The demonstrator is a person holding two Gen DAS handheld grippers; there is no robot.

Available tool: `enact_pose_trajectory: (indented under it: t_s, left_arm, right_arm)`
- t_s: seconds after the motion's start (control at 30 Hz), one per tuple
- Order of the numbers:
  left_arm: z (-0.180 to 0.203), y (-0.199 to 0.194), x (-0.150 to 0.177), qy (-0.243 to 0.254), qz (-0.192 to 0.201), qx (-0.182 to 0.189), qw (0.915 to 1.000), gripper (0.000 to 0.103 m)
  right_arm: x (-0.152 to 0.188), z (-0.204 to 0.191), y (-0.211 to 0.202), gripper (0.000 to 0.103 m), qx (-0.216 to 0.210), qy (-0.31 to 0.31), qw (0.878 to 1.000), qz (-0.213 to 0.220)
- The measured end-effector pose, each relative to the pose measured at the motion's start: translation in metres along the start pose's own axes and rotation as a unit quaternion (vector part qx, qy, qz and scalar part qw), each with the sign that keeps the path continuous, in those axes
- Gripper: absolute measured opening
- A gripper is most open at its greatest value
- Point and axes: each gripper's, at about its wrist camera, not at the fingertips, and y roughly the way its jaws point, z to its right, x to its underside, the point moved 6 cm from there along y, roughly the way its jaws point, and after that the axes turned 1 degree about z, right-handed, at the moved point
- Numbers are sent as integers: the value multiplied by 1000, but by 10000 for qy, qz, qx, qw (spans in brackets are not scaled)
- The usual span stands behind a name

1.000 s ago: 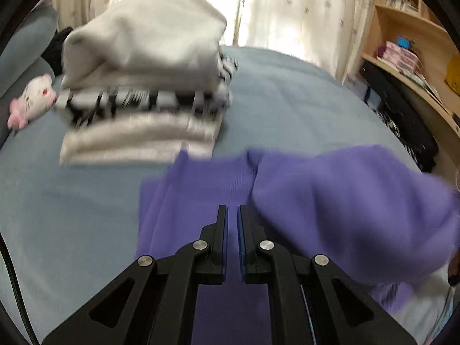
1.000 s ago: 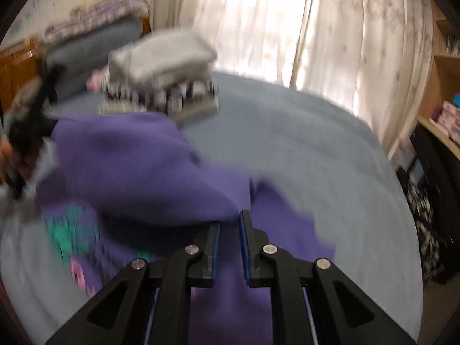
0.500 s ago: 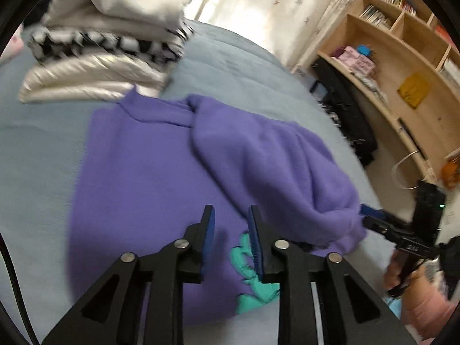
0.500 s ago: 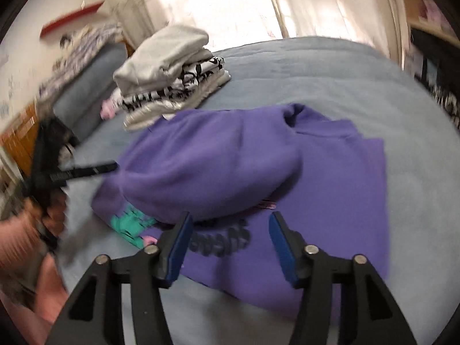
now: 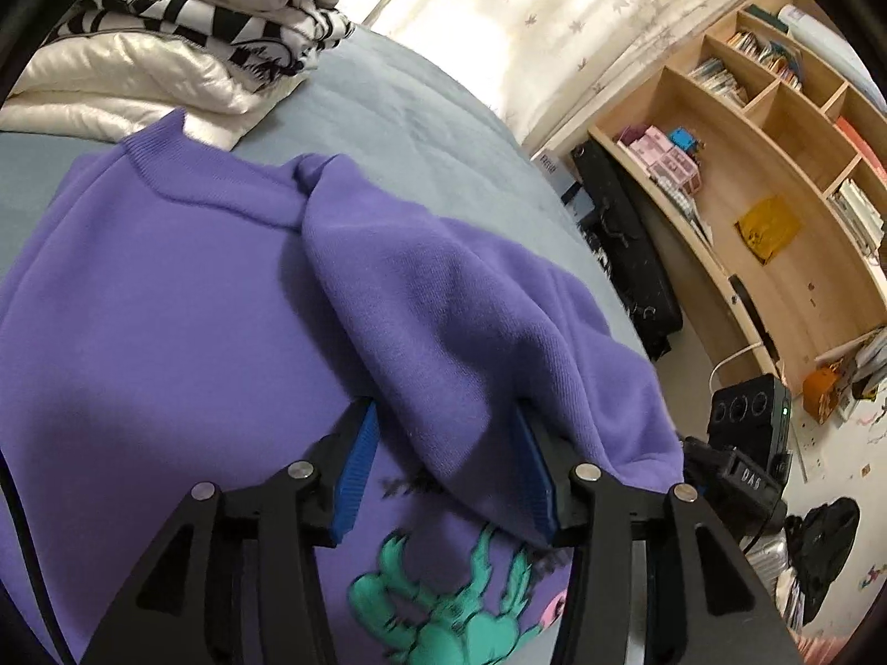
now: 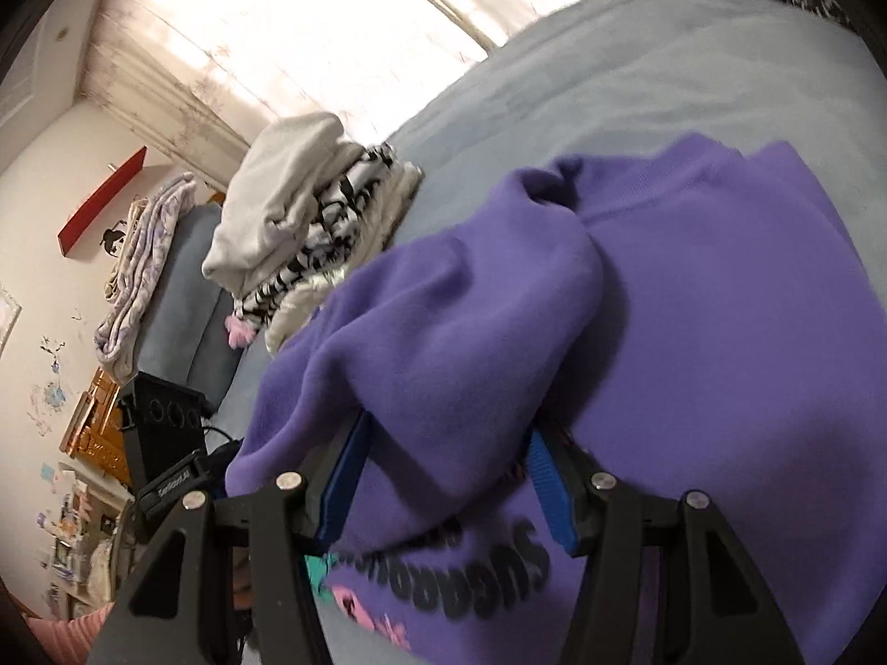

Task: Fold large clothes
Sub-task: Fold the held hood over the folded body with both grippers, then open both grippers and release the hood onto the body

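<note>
A purple sweatshirt point(image 5: 166, 305) point(image 6: 720, 332) lies flat on the blue-grey bed, collar toward the far side. One sleeve point(image 5: 443, 288) point(image 6: 443, 321) is folded across its chest as a thick roll. My left gripper point(image 5: 443, 415) hovers low over the teal print point(image 5: 443, 609). Its jaws are opening, and the sleeve end sags loose between them, draped over the tips. My right gripper point(image 6: 449, 426) stands wide apart above the black lettering point(image 6: 471, 571). The same sleeve hangs between its blue pads point(image 6: 546, 487), unpressed.
A stack of folded clothes point(image 5: 166, 44) point(image 6: 310, 205) sits on the bed point(image 5: 416, 127) just beyond the collar. Wooden shelves point(image 5: 776, 166) and a long black case point(image 5: 626, 244) line the right side. Each view shows the other gripper's black body point(image 5: 743, 443) point(image 6: 166, 443) at the bed's edge.
Both grippers went from shut to apart and let go of the purple sleeve. Both sank toward the sweatshirt and rolled. The sleeve now rests folded across the body.
</note>
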Motion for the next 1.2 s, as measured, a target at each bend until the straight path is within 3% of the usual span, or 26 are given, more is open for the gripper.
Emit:
enact_pose_trajectory:
  t_s: [0.03, 0.1, 0.13, 0.23, 0.33, 0.43, 0.5, 0.63, 0.77, 0.9, 1.0, 1.1, 1.2]
  left_arm:
    - [4, 2, -1, -40, 50, 49, 10000, 36]
    - [10, 0, -1, -37, 134, -65, 9999, 8]
    - [14, -4, -2, -50, 192, -304, 9993, 8]
    - [16, -15, -5, -335, 94, -1065, 9937, 5]
    - [12, -36, -3, -476, -196, -1918, 9801, 4]
    - [-6, -37, 18, -637, -739, -2338, 9674, 4]
    - [-19, -27, 32, -657, -978, -2501, 9610, 5]
    - [-14, -31, 38, -615, -890, -2648, 9582, 5]
    - [-9, -32, 40, -460, -889, -2676, 9583, 6]
    - [-8, -34, 40, -359, -766, -2602, 9618, 8]
    - [-6, -44, 41, -259, -646, -2568, 9640, 19]
    - [-2, -55, 41, -163, -539, -2577, 9646, 19]
    - [12, -73, 35, 146, -184, -2689, 9629, 19]
  right_arm:
    - [-1, -2, 2, 55, 45, -25, 10000, 32]
    - [-4, -5, 5, 35, 40, -20, 10000, 26]
    - [-5, -8, 6, 22, 69, -5, 10000, -23]
    - [-6, -9, 2, 16, 318, 255, 9990, -155]
    - [1, -9, -9, 15, 483, 746, 9955, -341]
    - [27, 3, -8, 15, 1168, 961, 9859, -713]
    - [47, 16, 0, 15, 1354, 1111, 9806, -877]
    - [54, 13, -6, 14, 1414, 1231, 9790, -798]
    - [56, 6, -12, 14, 1599, 853, 9809, -713]
    - [57, 9, -12, 15, 1507, 845, 9824, -716]
    - [54, 1, -22, 22, 1621, 584, 9831, -615]
    - [51, -7, -38, 22, 1817, 173, 9824, -403]
    - [48, -22, -50, 22, 1884, -337, 9814, -129]
